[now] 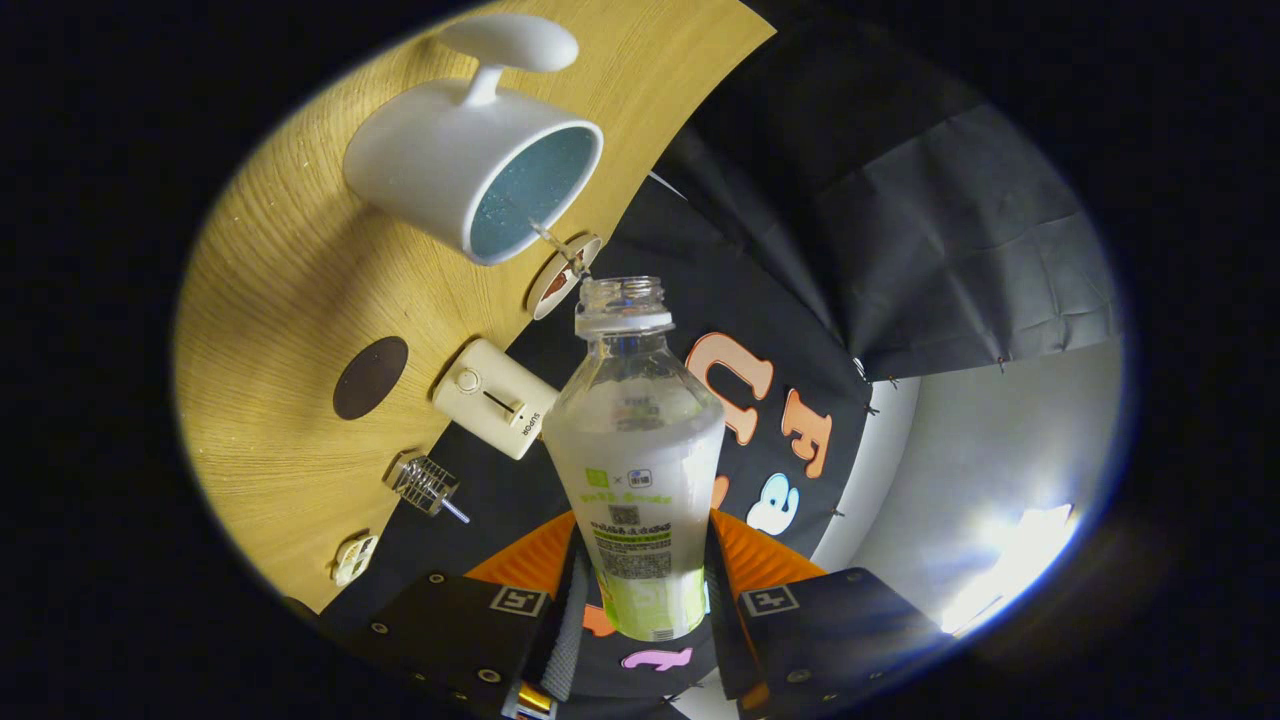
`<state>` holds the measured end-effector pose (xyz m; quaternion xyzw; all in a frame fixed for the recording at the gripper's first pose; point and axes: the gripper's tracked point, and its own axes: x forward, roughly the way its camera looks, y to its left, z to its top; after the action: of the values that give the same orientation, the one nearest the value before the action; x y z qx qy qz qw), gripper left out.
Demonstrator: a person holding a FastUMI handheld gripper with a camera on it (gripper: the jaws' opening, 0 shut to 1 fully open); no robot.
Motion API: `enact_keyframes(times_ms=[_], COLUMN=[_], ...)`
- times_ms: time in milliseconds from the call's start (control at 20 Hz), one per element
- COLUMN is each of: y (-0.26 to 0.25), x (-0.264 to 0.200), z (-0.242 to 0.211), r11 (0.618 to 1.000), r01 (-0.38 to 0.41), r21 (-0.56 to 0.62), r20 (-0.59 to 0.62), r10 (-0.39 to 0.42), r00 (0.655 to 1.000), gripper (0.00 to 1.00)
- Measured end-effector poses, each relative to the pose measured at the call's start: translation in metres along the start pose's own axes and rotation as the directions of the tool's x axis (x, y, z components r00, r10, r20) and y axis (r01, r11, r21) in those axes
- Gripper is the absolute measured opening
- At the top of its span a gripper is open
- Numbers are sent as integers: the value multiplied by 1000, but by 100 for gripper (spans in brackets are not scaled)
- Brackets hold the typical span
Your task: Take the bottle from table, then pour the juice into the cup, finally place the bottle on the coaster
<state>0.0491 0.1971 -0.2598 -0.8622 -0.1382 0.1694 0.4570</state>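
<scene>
claw (640, 590) clamping bottle (637, 450) (uncapped), near cup (470, 165)

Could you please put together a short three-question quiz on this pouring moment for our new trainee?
1. True or false: the clear plastic bottle with the green label has its cap on.
2. Which item lies nearest the white mug with the blue inside: A) the dark oval coaster, B) the small round wooden-rimmed object, C) the cream box with a dial?
3. Fill in: both fingers of the gripper press on the ____.

Key: 1 false; 2 B; 3 bottle.
</scene>
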Motion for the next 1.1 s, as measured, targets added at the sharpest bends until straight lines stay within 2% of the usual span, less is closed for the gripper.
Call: enact_keyframes(times_ms=[350,600,800,1000,1100], y=[-11,-9,20,56,69], x=[7,5,3,-6,-6], z=[4,15,21,37,39], r11=[997,1000,990,951,912], r01=[28,10,-85,-213,-268], r21=[-69,-28,115,223,310], r20=[50,66,52,82,93], r10=[-24,-8,80,199,251], r00=[998,998,995,976,963], gripper=[56,56,56,56,56])
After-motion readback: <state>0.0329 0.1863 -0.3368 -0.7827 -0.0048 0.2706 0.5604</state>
